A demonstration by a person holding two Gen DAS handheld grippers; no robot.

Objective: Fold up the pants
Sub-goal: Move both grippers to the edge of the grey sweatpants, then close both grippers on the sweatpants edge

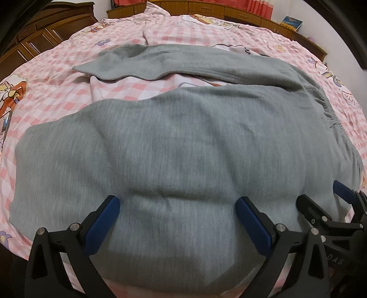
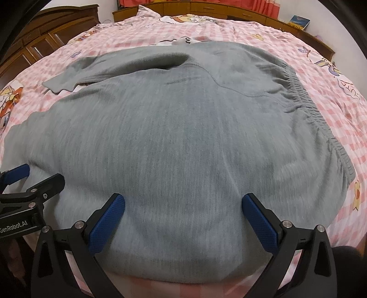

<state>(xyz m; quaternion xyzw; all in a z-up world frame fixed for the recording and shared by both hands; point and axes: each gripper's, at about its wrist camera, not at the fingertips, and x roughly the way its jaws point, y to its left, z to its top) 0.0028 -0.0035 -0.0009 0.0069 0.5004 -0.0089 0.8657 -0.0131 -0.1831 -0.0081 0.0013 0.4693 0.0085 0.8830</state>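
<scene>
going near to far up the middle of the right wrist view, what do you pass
right gripper, open with its blue pads spread → near leg of the grey pants → far leg → pink checked bedsheet → wooden headboard

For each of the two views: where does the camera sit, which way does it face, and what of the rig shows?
Left wrist: on the left gripper, facing across the grey pants toward the headboard; own open fingers, right gripper at the right edge.
Right wrist: on the right gripper, same heading; own open fingers, left gripper at the left edge.
Shared: pants, pink bedsheet, headboard, waistband on the right.
</scene>
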